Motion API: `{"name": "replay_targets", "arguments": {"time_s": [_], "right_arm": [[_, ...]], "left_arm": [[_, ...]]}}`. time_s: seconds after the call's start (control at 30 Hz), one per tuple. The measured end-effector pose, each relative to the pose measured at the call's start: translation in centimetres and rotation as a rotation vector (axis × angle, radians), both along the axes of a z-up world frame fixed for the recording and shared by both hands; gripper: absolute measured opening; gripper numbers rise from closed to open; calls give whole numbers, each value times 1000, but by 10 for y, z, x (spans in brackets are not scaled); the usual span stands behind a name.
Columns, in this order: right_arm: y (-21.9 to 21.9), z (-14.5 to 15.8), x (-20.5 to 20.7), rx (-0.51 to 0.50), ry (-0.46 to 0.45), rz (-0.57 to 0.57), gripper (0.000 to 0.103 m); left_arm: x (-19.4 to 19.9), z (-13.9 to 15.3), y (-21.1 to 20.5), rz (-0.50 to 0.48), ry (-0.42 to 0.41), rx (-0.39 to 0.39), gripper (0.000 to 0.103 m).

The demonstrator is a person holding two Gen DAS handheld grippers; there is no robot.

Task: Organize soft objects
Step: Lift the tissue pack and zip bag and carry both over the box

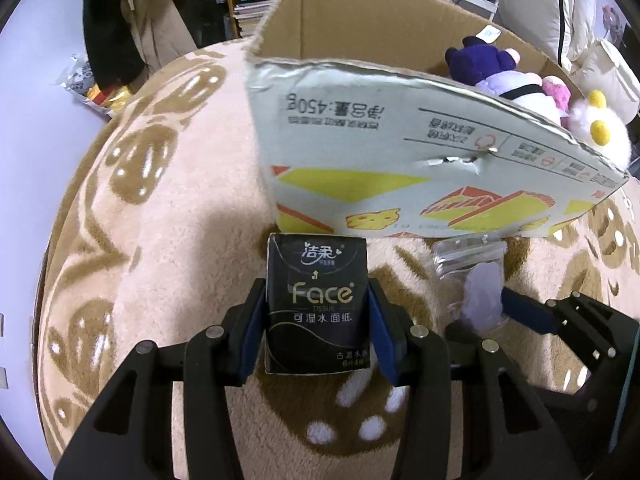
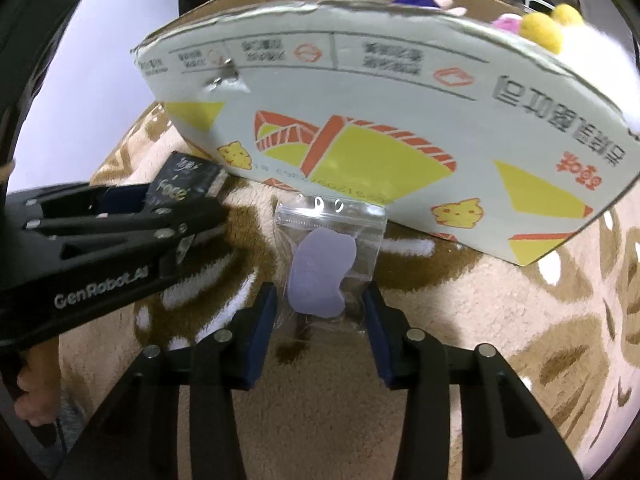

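Note:
My left gripper is shut on a black "Face" tissue pack, its blue pads against both sides, just above the rug in front of the cardboard box. The pack also shows in the right wrist view. My right gripper is open, with its fingers on either side of a clear zip bag that holds a pale purple soft piece; the pads stand slightly apart from the bag. The bag lies on the rug against the box's front wall. It also shows in the left wrist view.
The open box holds plush toys: a purple one, a pink one and a white one with yellow balls. A beige and brown patterned rug covers the surface. Clothes and shelves stand behind.

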State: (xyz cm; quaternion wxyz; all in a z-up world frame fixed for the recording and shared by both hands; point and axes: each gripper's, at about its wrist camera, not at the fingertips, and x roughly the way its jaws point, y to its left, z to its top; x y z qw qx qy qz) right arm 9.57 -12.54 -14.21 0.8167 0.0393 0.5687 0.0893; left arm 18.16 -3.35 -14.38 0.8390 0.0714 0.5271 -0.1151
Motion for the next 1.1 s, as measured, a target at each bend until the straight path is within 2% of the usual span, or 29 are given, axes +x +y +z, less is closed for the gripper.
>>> {"name": "replay_targets", "arguments": {"time_s": [0.17,0.57,0.9,1.1], "right_arm": [[-15,10,-1,20,-8,-49,45],[-47,56,-33,32,-104,-124,45],[-47,96,-45,-34,-268,-164,45],[-49,116,-49,-96,-396,-219,45]], "left_arm": [[-20,14,-1,18,-52,-3,46],[-59,58,0,25,-231,-1,46],[-83,89,1,25,-429,20,46],[-91,100,1,28,-486,19,46]]}}
